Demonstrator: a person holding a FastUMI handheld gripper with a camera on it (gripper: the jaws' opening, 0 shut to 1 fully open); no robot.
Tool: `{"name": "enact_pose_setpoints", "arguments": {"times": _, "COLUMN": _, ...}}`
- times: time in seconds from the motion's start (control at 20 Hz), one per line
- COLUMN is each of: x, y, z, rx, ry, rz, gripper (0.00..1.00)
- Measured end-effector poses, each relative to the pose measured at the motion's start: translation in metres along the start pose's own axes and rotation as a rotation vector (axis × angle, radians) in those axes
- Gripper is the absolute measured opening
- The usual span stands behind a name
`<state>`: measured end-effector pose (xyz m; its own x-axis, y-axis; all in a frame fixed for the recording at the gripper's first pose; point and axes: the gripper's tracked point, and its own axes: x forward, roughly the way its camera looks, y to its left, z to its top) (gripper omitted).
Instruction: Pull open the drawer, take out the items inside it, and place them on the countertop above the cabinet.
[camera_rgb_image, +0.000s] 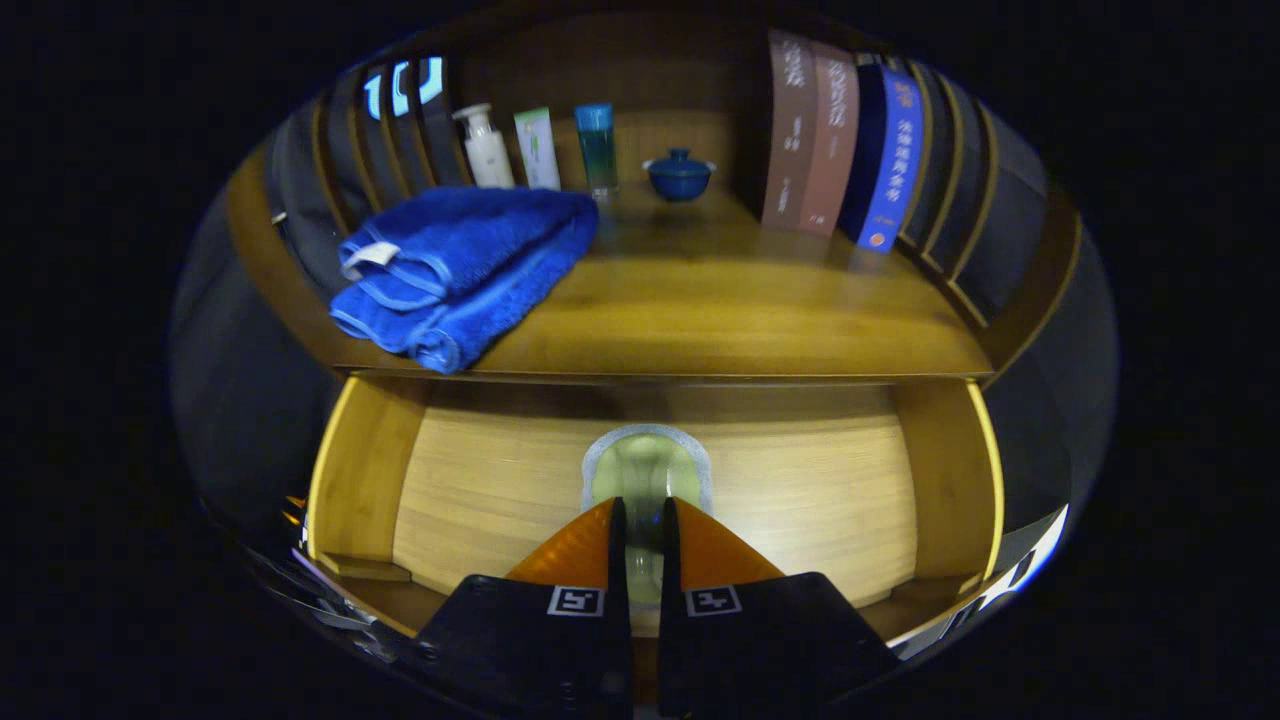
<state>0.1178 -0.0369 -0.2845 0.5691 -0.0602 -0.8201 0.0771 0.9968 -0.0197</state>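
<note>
The gripper (643, 520) reaches down into the open drawer (480, 480), its two orange fingers (575, 550) drawn close together with only a narrow gap between them. In that gap sits a pale, greenish sachet or small packet with a silvery border (646, 465), its far end spreading out just beyond the fingertips; the fingers look closed on it, though actual contact is hard to confirm. The packet's long axis appears to run straight away from the gripper, toward the back of the drawer. Above the drawer, on the wooden countertop (720, 310), a folded blue towel (465, 270) lies to the left. Behind it stand a white bottle (486, 148), a tube (538, 148), a teal bottle (597, 148), a blue lidded bowl (679, 174) and several books (840, 140). Judging from this, the drawer is already pulled open and the towel possibly already moved; the packet seems the last item left to lift out.
</note>
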Motion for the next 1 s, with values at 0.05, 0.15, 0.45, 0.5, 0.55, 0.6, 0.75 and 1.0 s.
{"name": "enact_pose_setpoints", "arguments": {"times": 0.05, "x": -0.014, "y": -0.001, "z": 0.006, "rx": 0.002, "ry": -0.04, "rz": 0.001, "gripper": 0.15}}
{"name": "enact_pose_setpoints", "arguments": {"times": 0.15, "x": -0.039, "y": -0.002, "z": 0.026, "rx": 0.012, "ry": -0.122, "rz": 0.01, "gripper": 0.15}}
{"name": "enact_pose_setpoints", "arguments": {"times": 0.45, "x": -0.044, "y": -0.007, "z": 0.11, "rx": 0.06, "ry": -0.263, "rz": 0.025, "gripper": 0.15}}
{"name": "enact_pose_setpoints", "arguments": {"times": 0.5, "x": -0.036, "y": -0.007, "z": 0.123, "rx": 0.069, "ry": -0.262, "rz": 0.032, "gripper": 0.15}}
{"name": "enact_pose_setpoints", "arguments": {"times": 0.55, "x": -0.025, "y": -0.007, "z": 0.134, "rx": 0.076, "ry": -0.254, "rz": 0.035, "gripper": 0.15}}
{"name": "enact_pose_setpoints", "arguments": {"times": 0.6, "x": -0.014, "y": -0.007, "z": 0.143, "rx": 0.082, "ry": -0.242, "rz": 0.04, "gripper": 0.15}}
{"name": "enact_pose_setpoints", "arguments": {"times": 0.75, "x": 0.017, "y": -0.007, "z": 0.17, "rx": 0.088, "ry": -0.221, "rz": 0.042, "gripper": 0.15}}
{"name": "enact_pose_setpoints", "arguments": {"times": 1.0, "x": 0.057, "y": -0.01, "z": 0.188, "rx": 0.057, "ry": -0.142, "rz": 0.014, "gripper": 0.15}}
